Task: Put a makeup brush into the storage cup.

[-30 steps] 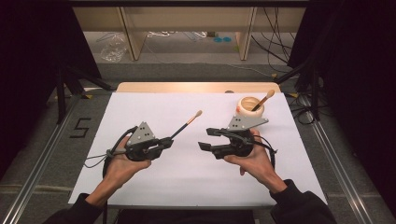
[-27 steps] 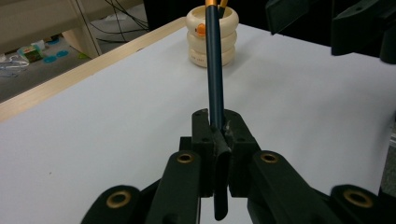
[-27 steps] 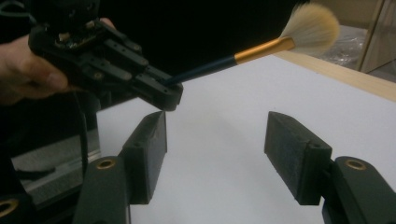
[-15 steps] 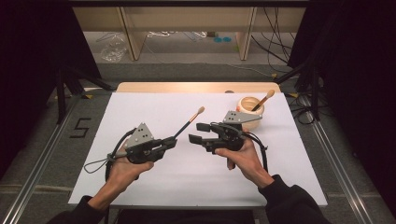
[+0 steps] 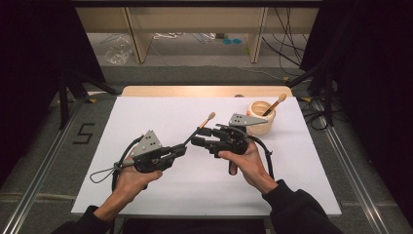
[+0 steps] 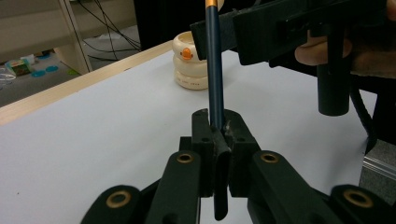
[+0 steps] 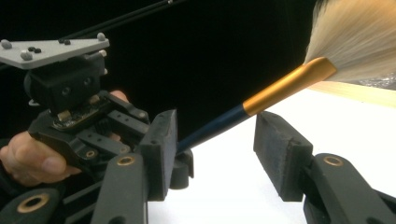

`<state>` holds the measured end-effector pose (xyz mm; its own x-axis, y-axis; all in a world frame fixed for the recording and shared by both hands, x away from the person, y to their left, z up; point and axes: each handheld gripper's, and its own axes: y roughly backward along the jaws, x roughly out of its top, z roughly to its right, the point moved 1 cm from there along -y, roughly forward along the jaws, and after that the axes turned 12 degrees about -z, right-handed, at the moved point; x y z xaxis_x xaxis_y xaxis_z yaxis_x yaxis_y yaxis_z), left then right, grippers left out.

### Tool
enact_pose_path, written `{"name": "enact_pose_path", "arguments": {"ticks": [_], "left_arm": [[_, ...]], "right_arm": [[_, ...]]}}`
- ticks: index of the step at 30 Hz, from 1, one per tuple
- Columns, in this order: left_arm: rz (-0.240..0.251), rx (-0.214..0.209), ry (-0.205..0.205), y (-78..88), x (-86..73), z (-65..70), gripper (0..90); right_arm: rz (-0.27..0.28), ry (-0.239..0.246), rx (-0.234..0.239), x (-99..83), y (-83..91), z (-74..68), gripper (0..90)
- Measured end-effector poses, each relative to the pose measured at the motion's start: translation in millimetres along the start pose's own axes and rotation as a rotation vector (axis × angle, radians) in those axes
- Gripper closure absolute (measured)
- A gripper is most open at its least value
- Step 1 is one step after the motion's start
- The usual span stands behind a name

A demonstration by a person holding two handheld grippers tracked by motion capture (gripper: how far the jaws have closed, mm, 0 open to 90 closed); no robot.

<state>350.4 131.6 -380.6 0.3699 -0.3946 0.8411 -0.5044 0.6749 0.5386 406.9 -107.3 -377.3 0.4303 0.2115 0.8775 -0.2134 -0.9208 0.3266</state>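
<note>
My left gripper (image 5: 181,149) is shut on the dark blue handle of a brush (image 5: 207,119) with a gold ferrule and pale bristles, which slants up and to the right. In the left gripper view the handle (image 6: 215,70) rises from the clamped jaws (image 6: 219,135). My right gripper (image 5: 198,136) reaches in from the right, its jaws on either side of the handle. In the right gripper view the handle (image 7: 280,88) passes between the pads (image 7: 161,154) with a gap on each side; the jaws have just been closing and do not press on it.
A cream ridged cup (image 5: 265,124) stands at the back right of the white table (image 5: 146,112) with a second brush (image 5: 275,104) leaning in it. A wooden strip (image 5: 195,90) runs along the far edge. A cable loop (image 5: 100,174) trails left of the left hand.
The right gripper has moved left to the brush, and its jaws have narrowed around the handle. The left gripper and brush have stayed put.
</note>
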Motion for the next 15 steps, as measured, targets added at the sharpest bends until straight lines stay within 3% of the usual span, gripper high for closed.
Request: {"name": "enact_pose_path", "arguments": {"ticks": [6, 15], "left_arm": [[0.001, -0.006, 0.01, -1.6, -1.0, 1.7, 84.8], [-0.008, -0.014, -0.01, -3.6, -2.0, 2.3, 84.8]], "right_arm": [[0.031, 0.008, 0.007, 1.4, -1.9, 2.4, 57.4], [0.048, -0.012, 0.046, 2.2, -1.0, 2.5, 71.5]]}}
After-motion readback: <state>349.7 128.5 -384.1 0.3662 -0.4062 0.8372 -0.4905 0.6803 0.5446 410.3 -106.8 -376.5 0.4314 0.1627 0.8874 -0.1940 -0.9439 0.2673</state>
